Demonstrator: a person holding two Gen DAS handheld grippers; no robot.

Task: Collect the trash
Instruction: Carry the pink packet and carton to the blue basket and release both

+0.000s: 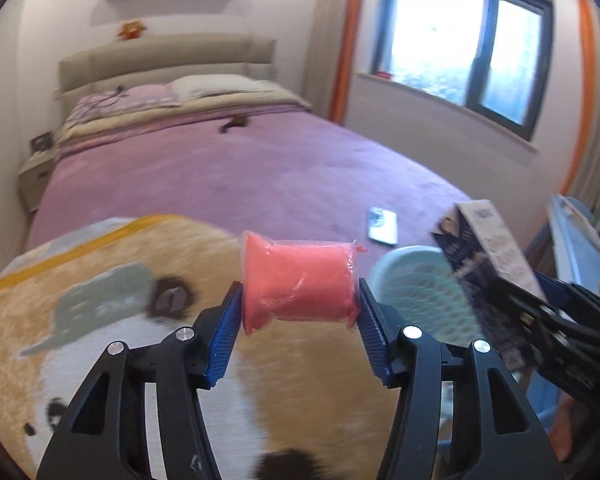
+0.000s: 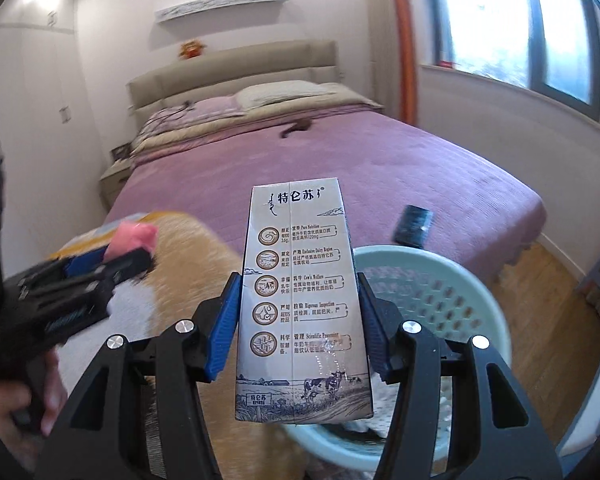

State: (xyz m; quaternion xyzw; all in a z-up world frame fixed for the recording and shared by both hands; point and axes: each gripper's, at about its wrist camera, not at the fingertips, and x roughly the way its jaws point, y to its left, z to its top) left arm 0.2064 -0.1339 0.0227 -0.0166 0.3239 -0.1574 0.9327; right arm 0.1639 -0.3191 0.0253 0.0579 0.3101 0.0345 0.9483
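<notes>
My left gripper (image 1: 298, 312) is shut on a pink plastic-wrapped packet (image 1: 300, 282) and holds it in the air above a tan plush blanket (image 1: 100, 320). My right gripper (image 2: 298, 320) is shut on a grey milk carton (image 2: 302, 300), upright, just left of and above a pale green perforated basket (image 2: 440, 300). In the left wrist view the basket (image 1: 412, 284) is to the right, with the carton (image 1: 484, 248) and the right gripper beside it. In the right wrist view the left gripper (image 2: 112, 264) holds the pink packet (image 2: 134, 238) at the left.
A bed with a purple cover (image 1: 240, 168) fills the middle. A phone (image 1: 382, 226) lies on it near the foot; a dark small object (image 1: 234, 123) lies further up. A nightstand (image 1: 36, 176) is at the left, a window (image 1: 468, 44) at the right, wooden floor (image 2: 540, 280) beside the bed.
</notes>
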